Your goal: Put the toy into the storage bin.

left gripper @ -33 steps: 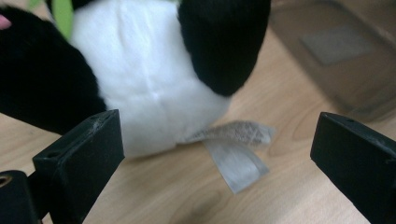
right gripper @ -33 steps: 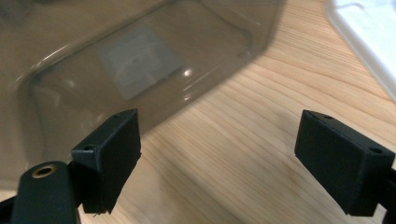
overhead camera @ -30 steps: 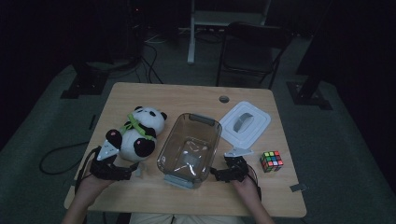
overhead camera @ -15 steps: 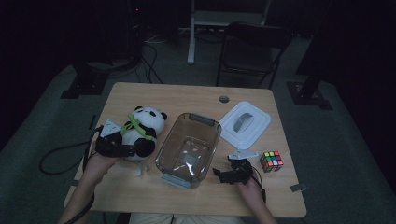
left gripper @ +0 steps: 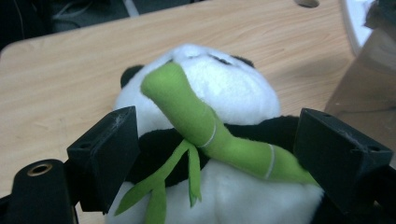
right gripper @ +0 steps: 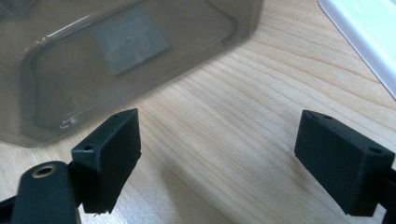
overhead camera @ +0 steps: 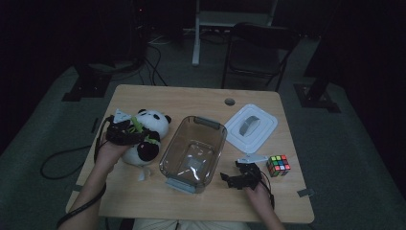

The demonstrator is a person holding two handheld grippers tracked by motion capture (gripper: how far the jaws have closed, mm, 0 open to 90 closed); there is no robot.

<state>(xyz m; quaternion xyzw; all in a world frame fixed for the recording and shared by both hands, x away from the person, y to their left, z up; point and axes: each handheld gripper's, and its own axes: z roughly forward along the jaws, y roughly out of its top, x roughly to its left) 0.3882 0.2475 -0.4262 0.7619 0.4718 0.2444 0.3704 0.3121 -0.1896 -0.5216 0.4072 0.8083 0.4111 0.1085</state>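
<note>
Nearest the person, the right gripper (overhead camera: 238,178) sits low on the wooden table (overhead camera: 191,103) at about 5 o'clock, jaws spread wide with nothing but bare wood between them. In the right gripper view those jaws point at the near corner of the clear plastic container (right gripper: 116,51). There's a square patch on its base, maybe a label, but no writing I can make out.

That container (overhead camera: 194,146) sits dead centre with grey handle tabs at its near and far ends, and looks empty. Just right of the right gripper, at 4 o'clock, is a Rubik's-style cube (overhead camera: 278,165).

Over at 9 o'clock the left gripper (overhead camera: 125,132) hangs over the panda plush (overhead camera: 146,136). In the left gripper view its jaws are spread on either side of the panda (left gripper: 219,93), level with the green bamboo stalk (left gripper: 205,128) across its chest. Can't tell if they touch the fur.

Further back, at 2 o'clock, the white container lid (overhead camera: 251,128) lies flat, just beside the container. At 12 o'clock there's a cable hole (overhead camera: 230,101) in the tabletop. No brands readable anywhere, it's too dim.
</note>
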